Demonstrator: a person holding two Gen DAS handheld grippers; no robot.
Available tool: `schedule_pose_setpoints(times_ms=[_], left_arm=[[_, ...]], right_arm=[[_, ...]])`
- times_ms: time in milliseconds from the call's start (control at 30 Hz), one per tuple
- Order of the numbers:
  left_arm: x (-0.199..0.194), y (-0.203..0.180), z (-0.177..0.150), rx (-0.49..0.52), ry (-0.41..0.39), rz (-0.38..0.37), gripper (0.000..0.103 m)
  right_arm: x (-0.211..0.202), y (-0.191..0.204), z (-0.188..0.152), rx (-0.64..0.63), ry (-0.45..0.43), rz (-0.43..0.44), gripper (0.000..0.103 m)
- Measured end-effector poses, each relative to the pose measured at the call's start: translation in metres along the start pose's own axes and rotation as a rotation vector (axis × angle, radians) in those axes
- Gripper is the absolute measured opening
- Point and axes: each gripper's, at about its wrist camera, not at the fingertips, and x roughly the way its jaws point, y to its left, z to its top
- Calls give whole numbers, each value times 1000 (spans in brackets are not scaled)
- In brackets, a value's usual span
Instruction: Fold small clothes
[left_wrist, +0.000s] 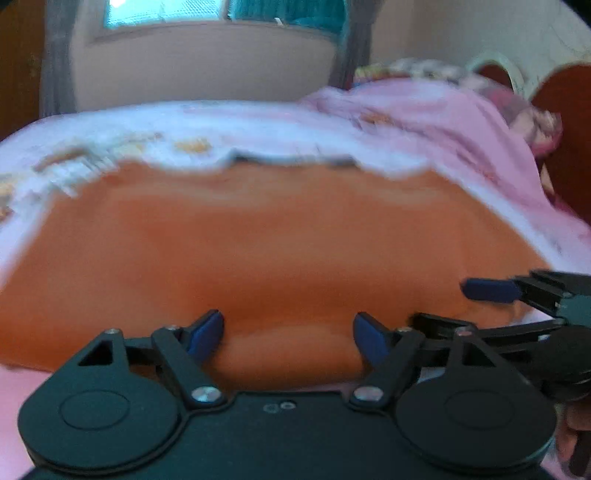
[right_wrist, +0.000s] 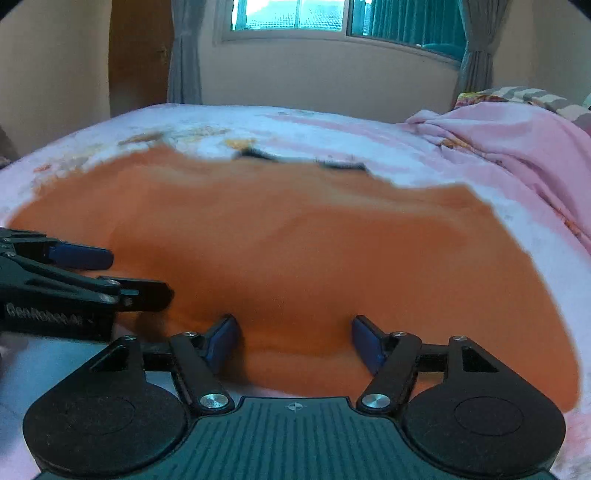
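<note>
An orange garment (left_wrist: 266, 236) lies spread flat on the pink bed sheet (left_wrist: 258, 125); it also shows in the right wrist view (right_wrist: 295, 240). A dark trim (right_wrist: 343, 164) shows at its far edge. My left gripper (left_wrist: 288, 334) is open, its blue pads astride a raised fold at the garment's near edge. My right gripper (right_wrist: 295, 338) is open over the near edge too, pads apart on the cloth. Each gripper shows in the other's view, the right one (left_wrist: 517, 295) at the right, the left one (right_wrist: 85, 273) at the left. They stand side by side.
A crumpled pink blanket (right_wrist: 517, 140) and patterned bedding (left_wrist: 424, 70) lie at the bed's far right. A red-brown headboard (left_wrist: 569, 129) stands at the right. A window (right_wrist: 332, 18) with grey curtains is on the far wall.
</note>
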Motion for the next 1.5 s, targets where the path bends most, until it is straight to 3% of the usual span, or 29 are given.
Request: schedule_pose_setpoints(times_ms=[67,100,133,167,200,267,367,500,567,700,767,967,1033,1133,1233,1300,1333,1367,1433,1500], left_arm=[[-15,7,-3,-14,-70,28,76],[-4,10,-6,-4,-17,49,76],[12,12,-10,5,58,74,78],[21,13,-20,24,50,72,81],[24,12,-22,49,42,75,81],[16,15,-11,69,64,57,79],[-20,44,-3,21,-2,8,79],[-55,106,2,-43,-84,73,79],[-55,143,10,-142,-66,74,79],[-22,196,20,-296,61,-68,80],[4,223,18,-403,137,-186,80],[48,289,4,-720,158,-545,81],[58,289,9,-702,177,-586,80],[63,271,18,-575,186,-580,78],[68,247,24,-450,156,-521,76],[60,229,26,-349,152,-472,75],[59,223,28,-311,155,-445,63],[58,221,29,-307,163,-424,23],[61,231,25,-387,177,-456,19],[61,237,19,-394,167,-479,20]], right_arm=[[-25,-11,6,40,-131,-23,68],[-29,-15,6,52,-144,-30,68],[-22,-17,3,53,-111,-39,68],[3,-16,-4,39,31,-52,70],[14,-15,-13,28,70,-51,72],[7,-15,-6,27,60,-45,73],[-24,-27,-1,62,-42,-33,73],[-45,-58,-2,137,-138,-78,73],[-44,-69,2,182,-143,-108,73],[-56,-86,-2,248,-114,-123,73],[-61,-93,-7,251,-117,-119,73],[-71,-104,-19,283,-152,-102,73],[-69,-106,-20,286,-160,-103,73],[-60,-111,-16,274,-157,-130,73],[-46,-120,-13,294,-147,-163,73],[-32,-127,-14,327,-90,-192,73],[-28,-129,-15,336,-70,-198,73],[-26,-129,-16,340,-66,-197,73],[-32,-129,-17,334,-93,-205,73],[-38,-131,-19,317,-129,-220,73]])
